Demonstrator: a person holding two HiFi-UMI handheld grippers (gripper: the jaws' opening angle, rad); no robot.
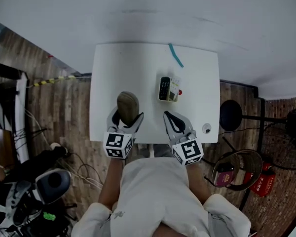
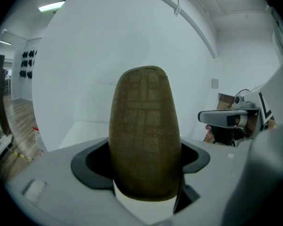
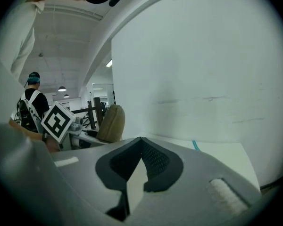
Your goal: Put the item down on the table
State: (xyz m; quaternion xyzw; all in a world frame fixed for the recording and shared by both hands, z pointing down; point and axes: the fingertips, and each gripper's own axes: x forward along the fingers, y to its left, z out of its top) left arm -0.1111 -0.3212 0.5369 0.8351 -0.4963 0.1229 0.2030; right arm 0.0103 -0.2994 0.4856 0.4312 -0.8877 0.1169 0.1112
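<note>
The item is a brown, oval, coarse-textured object [image 1: 128, 104] that stands upright between the jaws of my left gripper [image 1: 127, 116], above the near left part of the white table [image 1: 113, 68]. In the left gripper view the brown item [image 2: 144, 126] fills the middle, with the left gripper [image 2: 144, 171] shut on its lower end. My right gripper [image 1: 171, 120] hovers over the table's near edge with its jaws together and nothing in them. The right gripper view shows that gripper [image 3: 141, 145] shut, and the brown item [image 3: 111, 123] off to its left.
On the table lie a dark handheld device with a white box beside it [image 1: 168, 89], a teal strip [image 1: 176, 56] at the back, and a small round thing [image 1: 206, 128] at the near right corner. A black stand [image 1: 231, 115] and red objects [image 1: 261, 184] stand to the right.
</note>
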